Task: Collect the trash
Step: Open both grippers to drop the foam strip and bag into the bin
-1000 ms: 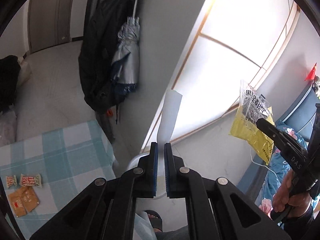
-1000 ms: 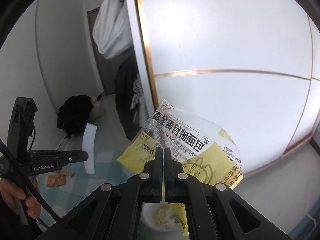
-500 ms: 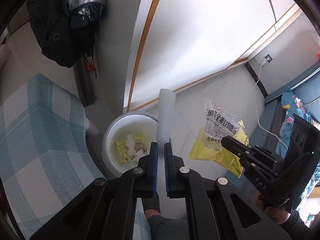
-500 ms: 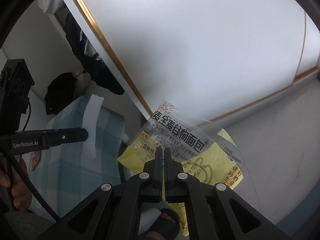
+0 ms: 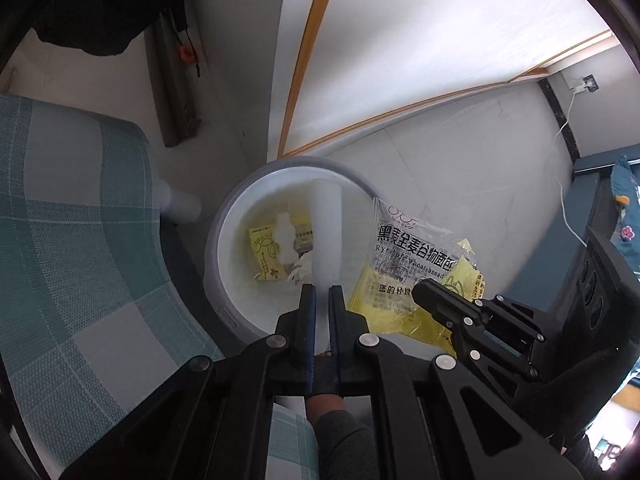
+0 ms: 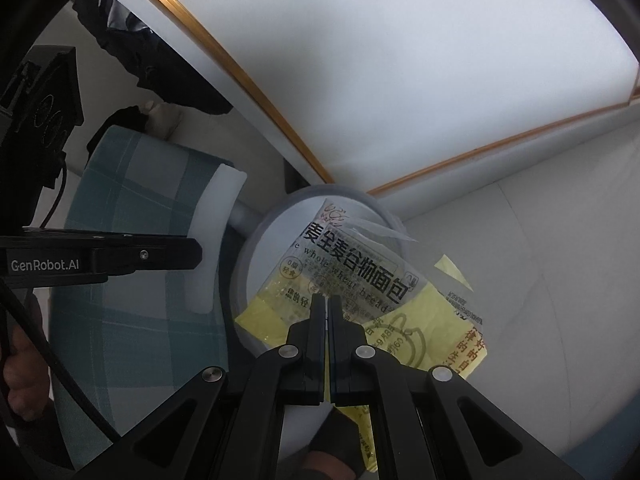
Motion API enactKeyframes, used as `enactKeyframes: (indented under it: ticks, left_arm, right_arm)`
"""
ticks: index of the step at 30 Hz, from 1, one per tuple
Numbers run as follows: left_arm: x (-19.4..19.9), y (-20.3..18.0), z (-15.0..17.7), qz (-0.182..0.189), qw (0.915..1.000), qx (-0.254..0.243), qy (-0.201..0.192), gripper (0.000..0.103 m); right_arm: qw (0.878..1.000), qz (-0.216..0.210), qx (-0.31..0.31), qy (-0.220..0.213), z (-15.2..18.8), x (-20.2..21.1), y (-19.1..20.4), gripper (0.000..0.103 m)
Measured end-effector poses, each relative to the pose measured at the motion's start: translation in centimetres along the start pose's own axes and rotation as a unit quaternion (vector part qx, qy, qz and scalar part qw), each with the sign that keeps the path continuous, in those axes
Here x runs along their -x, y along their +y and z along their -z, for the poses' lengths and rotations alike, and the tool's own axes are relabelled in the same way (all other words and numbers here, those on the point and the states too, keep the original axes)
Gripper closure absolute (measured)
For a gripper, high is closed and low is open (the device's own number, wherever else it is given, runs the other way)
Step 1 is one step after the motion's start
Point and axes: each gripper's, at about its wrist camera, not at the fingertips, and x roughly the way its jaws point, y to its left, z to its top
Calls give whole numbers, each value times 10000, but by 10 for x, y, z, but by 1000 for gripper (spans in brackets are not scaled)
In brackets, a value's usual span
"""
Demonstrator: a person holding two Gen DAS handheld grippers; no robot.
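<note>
My left gripper (image 5: 323, 294) is shut on a white foam strip (image 5: 327, 232) that hangs over the round white bin (image 5: 224, 236) on the floor. Inside the bin lie a yellow wrapper (image 5: 266, 254) and crumpled white scraps. My right gripper (image 6: 327, 300) is shut on a yellow and clear bread bag (image 6: 360, 276), held over the bin's rim (image 6: 256, 232). In the left wrist view the right gripper (image 5: 420, 292) holds the bag (image 5: 404, 256) just right of the bin. In the right wrist view the left gripper (image 6: 196, 254) grips the foam strip (image 6: 212, 236).
A table with a teal checked cloth (image 5: 72, 240) stands left of the bin, its white leg (image 5: 180, 204) beside it. A white wall panel with orange trim (image 5: 308, 56) rises behind. Dark clothes (image 5: 112, 4) hang at top left. A blue bed (image 5: 616, 200) is at far right.
Both grippers have dropped and tipped downward, from facing the wall and window to hanging over the bin. The foam strip and the bread bag came down with them, still gripped.
</note>
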Motion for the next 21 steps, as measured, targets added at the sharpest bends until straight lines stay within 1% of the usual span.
enactKeyframes:
  ticks: [2,5,7,9,13,15,21]
  left_arm:
    - [-7,5,-2,-74,9999,85,129,100]
    - [-13,16,-6,-89,9989,367,266,100]
    - [-16,22,-9,22,9976,581,379,100]
    - [-16,22,-12,87,9967,656,465,100]
    - [-16,19,-18,4,9968,653,453,99]
    - [-18,19,-21,-43,9964,688,496,96]
    - [-18,23,-20,-34,9935,968,597,96]
  right_arm:
    - [9999,-28,-100,75,-2,-11,-1,103]
    - [9994,-105,-249,223,-7,-21,-12,103]
    - [9990,-133,-292,300,-11,-28,-14,102]
    - [9988,-164,-314,327,-12,-38,-13,102]
    - [9979,-284,-478,317,-16,-51,-9,102]
    - [9971,-364,-591,322,-18,-51,-12,101]
    - [9940,-536,-843,439,-20,-57,-22,99]
